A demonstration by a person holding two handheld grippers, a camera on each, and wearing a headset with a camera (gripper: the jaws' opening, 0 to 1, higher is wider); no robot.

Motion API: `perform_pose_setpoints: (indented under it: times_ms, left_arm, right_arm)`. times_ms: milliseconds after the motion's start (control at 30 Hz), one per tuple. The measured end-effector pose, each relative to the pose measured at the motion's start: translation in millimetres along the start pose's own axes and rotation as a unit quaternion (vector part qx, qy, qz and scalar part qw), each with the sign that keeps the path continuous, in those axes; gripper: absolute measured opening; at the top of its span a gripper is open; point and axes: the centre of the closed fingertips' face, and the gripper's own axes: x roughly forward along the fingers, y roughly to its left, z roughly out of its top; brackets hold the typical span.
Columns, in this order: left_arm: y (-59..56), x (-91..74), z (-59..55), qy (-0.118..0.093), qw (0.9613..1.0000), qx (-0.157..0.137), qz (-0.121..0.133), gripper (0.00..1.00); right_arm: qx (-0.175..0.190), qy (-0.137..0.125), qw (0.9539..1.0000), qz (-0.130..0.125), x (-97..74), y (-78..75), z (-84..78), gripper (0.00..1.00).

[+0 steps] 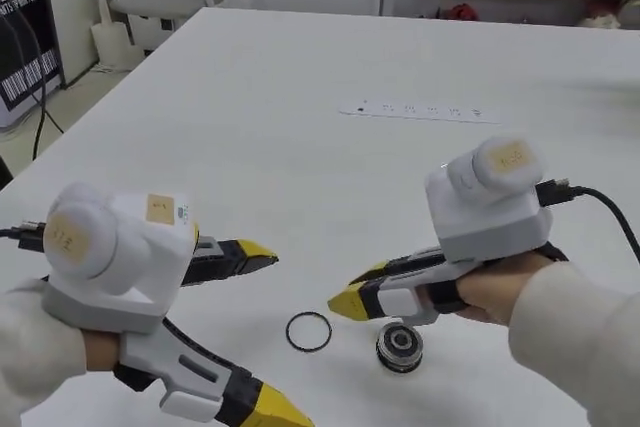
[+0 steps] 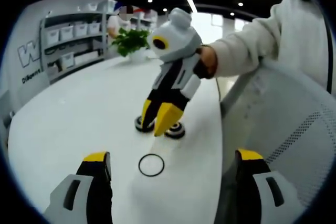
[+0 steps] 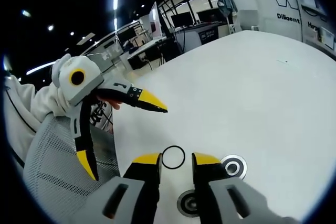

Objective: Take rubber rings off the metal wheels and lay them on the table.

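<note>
jaws empty: left gripper [image 2: 172, 156] wide, right gripper [image 3: 177, 159] narrow.

White tabletop [image 1: 300, 97]. Close to the near edge, a black rubber ring [image 1: 308, 332] lies flat on its own. A metal wheel [image 1: 399, 346] sits just right of it, apart. Left gripper [image 1: 285, 339] jaws are spread wide beside the ring. Right gripper [image 1: 345, 303] has its yellow tip near both. Power strip [image 1: 415, 110] lies farther back, toward the far edge.
</note>
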Motion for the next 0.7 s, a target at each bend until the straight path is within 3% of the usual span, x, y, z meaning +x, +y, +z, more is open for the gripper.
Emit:
perform_pose_setpoints:
  times_ms: [267,700]
  left_arm:
    - [-1.7,0.5,0.2,0.001,1.0000,0.001,-0.003,1.00]
    - [-4.4,0.6,3.5,-0.003,1.0000,0.005,-0.006,1.00]
  right_arm:
    - [-0.021,-0.017,0.9996,-0.004,-18.8,4.3,13.3,0.24]
    - [-0.025,-0.063,0.9975,-0.019,-57.3,-4.3,28.5,0.29]
